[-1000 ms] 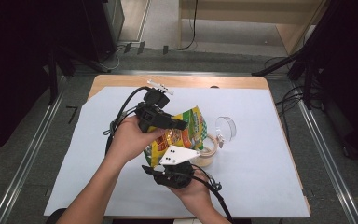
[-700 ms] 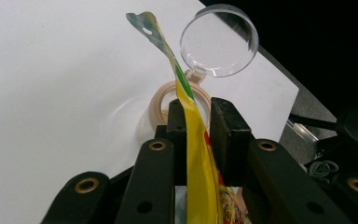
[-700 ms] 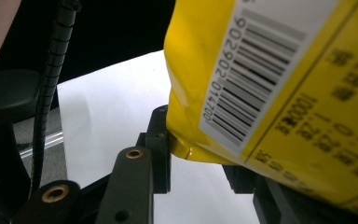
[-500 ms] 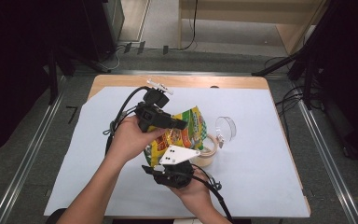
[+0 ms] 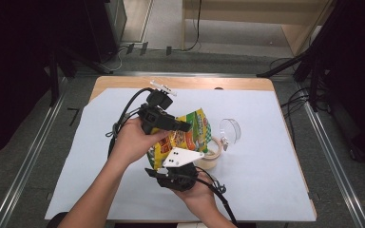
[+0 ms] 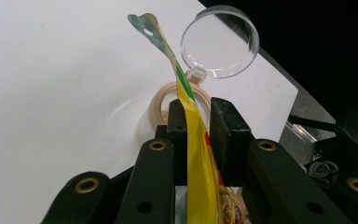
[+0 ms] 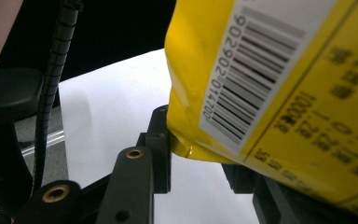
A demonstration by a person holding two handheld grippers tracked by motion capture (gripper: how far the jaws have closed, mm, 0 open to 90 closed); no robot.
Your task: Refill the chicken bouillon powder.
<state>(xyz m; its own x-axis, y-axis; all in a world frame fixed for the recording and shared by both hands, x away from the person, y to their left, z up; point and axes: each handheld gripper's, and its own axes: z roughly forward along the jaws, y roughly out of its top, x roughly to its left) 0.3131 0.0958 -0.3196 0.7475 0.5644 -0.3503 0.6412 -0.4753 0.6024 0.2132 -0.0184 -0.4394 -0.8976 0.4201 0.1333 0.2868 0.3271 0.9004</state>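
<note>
A yellow snack bag [image 5: 190, 135] with green and red print hangs above the table, held between both grippers. My left gripper [image 5: 183, 127] comes in from the left and is shut on the bag's upper edge; in the left gripper view that thin seam [image 6: 193, 121] runs straight up between the two pads of the gripper [image 6: 198, 126]. My right gripper [image 5: 168, 164] reaches up from below. In its own view the bag's lower corner [image 7: 191, 140], beside the barcode, sits between the jaws of the right gripper [image 7: 198, 158], with the right jaw partly hidden behind the bag.
A beige tape roll [image 5: 210, 160] lies on the white sheet [image 5: 266, 180] just right of the bag. A clear round plastic lid [image 5: 230, 130] stands beside it, also in the left gripper view [image 6: 219, 42]. Cables trail from both grippers. The wooden table edge [image 5: 218, 83] runs along the far side.
</note>
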